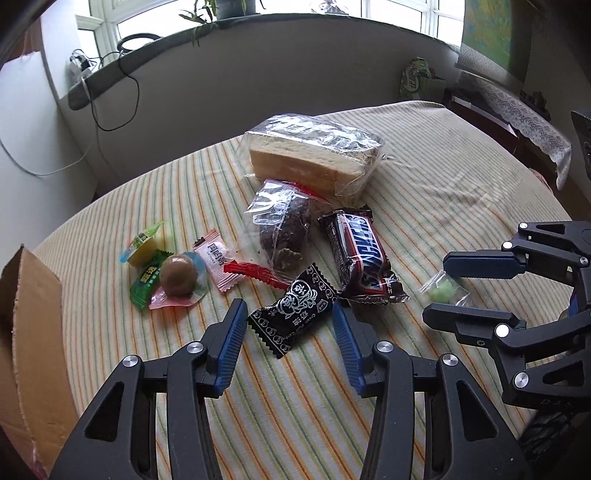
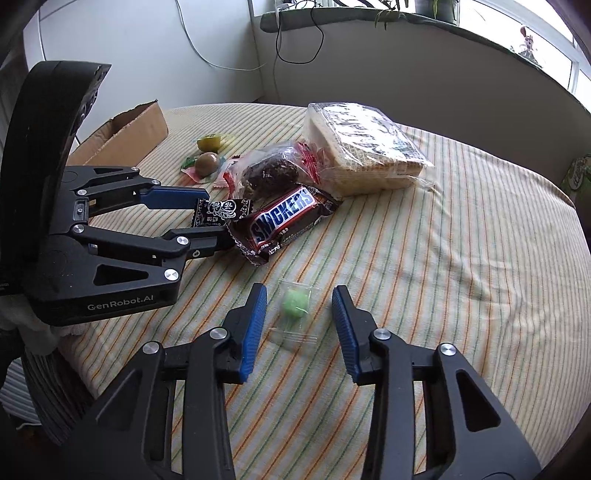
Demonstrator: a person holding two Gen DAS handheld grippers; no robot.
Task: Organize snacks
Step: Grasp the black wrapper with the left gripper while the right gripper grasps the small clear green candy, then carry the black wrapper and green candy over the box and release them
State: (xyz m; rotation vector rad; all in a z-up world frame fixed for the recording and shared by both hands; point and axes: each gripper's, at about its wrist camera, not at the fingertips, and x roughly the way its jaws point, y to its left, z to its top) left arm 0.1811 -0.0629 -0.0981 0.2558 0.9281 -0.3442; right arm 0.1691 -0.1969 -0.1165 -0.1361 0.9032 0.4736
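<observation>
Candy in a black wrapper [image 1: 293, 308] lies flat, its long axis running diagonally between the spread jaws of the left gripper [image 1: 290, 319], pads clear of it. The right gripper [image 2: 299, 308] also stands open, straddling a small clear bag with a green sweet [image 2: 295, 301], untouched. Both rest on a striped tablecloth [image 2: 424, 258] beside a Snickers bar [image 1: 360, 253]; a cardboard box [image 1: 26, 314] sits at the table's edge below a windowsill [image 1: 258, 26].

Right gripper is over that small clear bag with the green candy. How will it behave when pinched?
The clear bag looks thin and floppy, so it will probably crumple. The rounded green candy may slide inside. It seems light, lying flat between the right gripper's open jaws.
</observation>
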